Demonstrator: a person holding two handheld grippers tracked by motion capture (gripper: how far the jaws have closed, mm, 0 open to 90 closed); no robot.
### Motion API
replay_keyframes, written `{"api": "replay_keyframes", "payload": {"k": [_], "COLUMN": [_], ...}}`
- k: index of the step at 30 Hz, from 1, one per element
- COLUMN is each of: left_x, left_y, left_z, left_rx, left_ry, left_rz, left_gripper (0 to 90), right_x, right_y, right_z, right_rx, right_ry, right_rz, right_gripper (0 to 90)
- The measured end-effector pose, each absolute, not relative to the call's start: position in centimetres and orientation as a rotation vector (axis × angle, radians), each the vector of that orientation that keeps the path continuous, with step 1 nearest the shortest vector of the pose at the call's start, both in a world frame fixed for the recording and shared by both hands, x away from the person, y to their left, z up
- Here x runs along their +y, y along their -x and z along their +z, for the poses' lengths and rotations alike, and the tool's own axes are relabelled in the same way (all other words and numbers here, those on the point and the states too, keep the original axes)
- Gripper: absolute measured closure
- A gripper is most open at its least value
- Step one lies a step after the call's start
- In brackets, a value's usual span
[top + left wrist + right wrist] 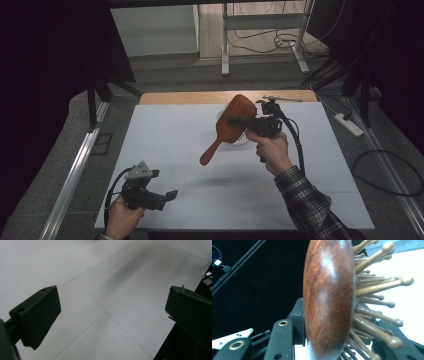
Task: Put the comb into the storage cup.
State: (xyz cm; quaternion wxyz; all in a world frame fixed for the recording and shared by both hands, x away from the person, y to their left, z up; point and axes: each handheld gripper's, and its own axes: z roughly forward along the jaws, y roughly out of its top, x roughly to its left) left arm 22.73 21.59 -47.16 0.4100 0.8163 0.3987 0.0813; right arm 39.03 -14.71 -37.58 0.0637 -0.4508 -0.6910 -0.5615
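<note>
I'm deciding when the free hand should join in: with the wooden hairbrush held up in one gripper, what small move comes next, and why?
Probably bring the left gripper up toward the brush handle. The right gripper is shut on the hairbrush head, above the table, handle hanging free; the left one is open, low and empty.

The high view looks down from above the person's side, facing forward over the whole white desk (pixel 175 200) to the floor behind it. The left gripper view rides low, very near the desk top (pixel 100 277), and looks down across it. The right gripper view sits right against the wooden hairbrush (pixel 327 302), which the high view shows too (pixel 235 120).
</note>
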Motion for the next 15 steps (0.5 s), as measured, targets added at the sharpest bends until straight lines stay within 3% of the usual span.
{"api": "replay_keyframes", "payload": {"k": [15], "left_x": [23.1], "left_y": [-21.4], "left_z": [-47.3], "left_rx": [1.052], "left_ry": [-2.025], "left_rz": [0.208], "left_gripper": [0.5], "right_x": [-15.2], "right_y": [-40.2], "right_z": [-37.1], "right_rx": [-2.105], "right_ry": [1.397], "right_rz": [-1.723], "right_gripper": [53.8]}}
